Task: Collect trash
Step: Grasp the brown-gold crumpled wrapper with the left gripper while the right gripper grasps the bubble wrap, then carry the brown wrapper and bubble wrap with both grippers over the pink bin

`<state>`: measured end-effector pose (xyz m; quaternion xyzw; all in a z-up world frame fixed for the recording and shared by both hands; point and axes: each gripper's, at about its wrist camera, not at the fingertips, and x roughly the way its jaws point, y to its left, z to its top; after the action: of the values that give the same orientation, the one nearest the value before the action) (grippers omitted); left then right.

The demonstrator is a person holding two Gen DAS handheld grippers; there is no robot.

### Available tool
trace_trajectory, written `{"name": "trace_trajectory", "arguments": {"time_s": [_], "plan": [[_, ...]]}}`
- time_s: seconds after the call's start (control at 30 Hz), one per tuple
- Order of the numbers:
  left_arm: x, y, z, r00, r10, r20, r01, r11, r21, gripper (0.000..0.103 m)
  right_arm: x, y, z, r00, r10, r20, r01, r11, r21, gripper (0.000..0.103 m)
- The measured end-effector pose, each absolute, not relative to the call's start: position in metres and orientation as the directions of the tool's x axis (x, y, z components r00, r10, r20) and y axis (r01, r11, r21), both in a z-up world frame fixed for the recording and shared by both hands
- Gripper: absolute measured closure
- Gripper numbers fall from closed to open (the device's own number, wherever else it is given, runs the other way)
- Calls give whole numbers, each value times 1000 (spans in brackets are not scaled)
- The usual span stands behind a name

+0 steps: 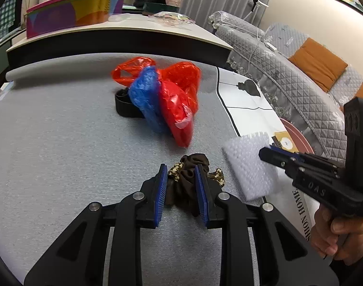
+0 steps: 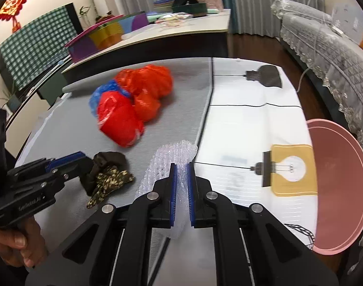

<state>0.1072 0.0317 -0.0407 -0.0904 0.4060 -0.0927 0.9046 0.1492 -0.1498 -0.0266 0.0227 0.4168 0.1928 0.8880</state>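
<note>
My left gripper (image 1: pixel 181 170) is shut on a dark brown scrunchie with a gold-patterned part (image 1: pixel 185 183), low over the grey mat (image 1: pixel 62 143); the scrunchie also shows in the right wrist view (image 2: pixel 105 174). My right gripper (image 2: pixel 181 166) is shut on a white bubble-wrap sheet (image 2: pixel 169 159), held above the mat's right edge; the sheet also shows in the left wrist view (image 1: pixel 249 166). A heap of red and blue plastic bags (image 1: pixel 162 95) lies further back on the mat, with a black band (image 1: pixel 124 104) partly under it.
A pink basin (image 2: pixel 341 186) stands at the right on the white printed cloth (image 2: pixel 241 124). Behind the mat is a long table (image 1: pixel 124 31) with a colourful box (image 1: pixel 69 12) and clutter. A quilted grey sofa (image 1: pixel 288 71) runs along the right.
</note>
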Motion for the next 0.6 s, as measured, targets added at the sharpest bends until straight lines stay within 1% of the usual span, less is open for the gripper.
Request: {"name": "trace_trajectory", "arguments": {"time_s": [0.17, 0.2, 0.23, 0.3, 0.37, 0.4, 0.43, 0.5, 0.53, 0.6], "plan": [[106, 24, -42, 646, -240, -725, 110, 969, -222, 78, 151, -153, -27, 580, 354, -733, -312, 928, 201, 94], [105, 23, -42, 642, -244, -727, 116, 968, -223, 75, 152, -152, -27, 579, 355, -734, -313, 928, 203, 94], [106, 22, -43, 632, -253, -733, 123, 966, -228, 67, 151, -152, -27, 578, 356, -734, -314, 928, 202, 94], [106, 19, -47, 613, -257, -747, 136, 966, -221, 64, 150, -151, -27, 577, 357, -735, -319, 927, 200, 94], [104, 12, -50, 613, -219, -759, 153, 976, -158, 64, 149, -150, -27, 578, 356, -734, -321, 926, 196, 94], [103, 10, -50, 616, -208, -760, 155, 978, -142, 66, 148, -150, -26, 580, 355, -733, -321, 927, 195, 94], [102, 9, -49, 625, -193, -757, 153, 980, -124, 77, 147, -151, -26, 582, 354, -732, -321, 927, 194, 94], [102, 11, -46, 628, -197, -753, 152, 980, -130, 81, 145, -153, -24, 589, 352, -727, -319, 928, 191, 94], [101, 12, -44, 635, -192, -748, 148, 981, -127, 85, 144, -153, -23, 592, 352, -725, -317, 929, 191, 94], [99, 13, -41, 645, -183, -742, 143, 983, -118, 89, 142, -156, -20, 602, 350, -718, -313, 930, 192, 94]]}}
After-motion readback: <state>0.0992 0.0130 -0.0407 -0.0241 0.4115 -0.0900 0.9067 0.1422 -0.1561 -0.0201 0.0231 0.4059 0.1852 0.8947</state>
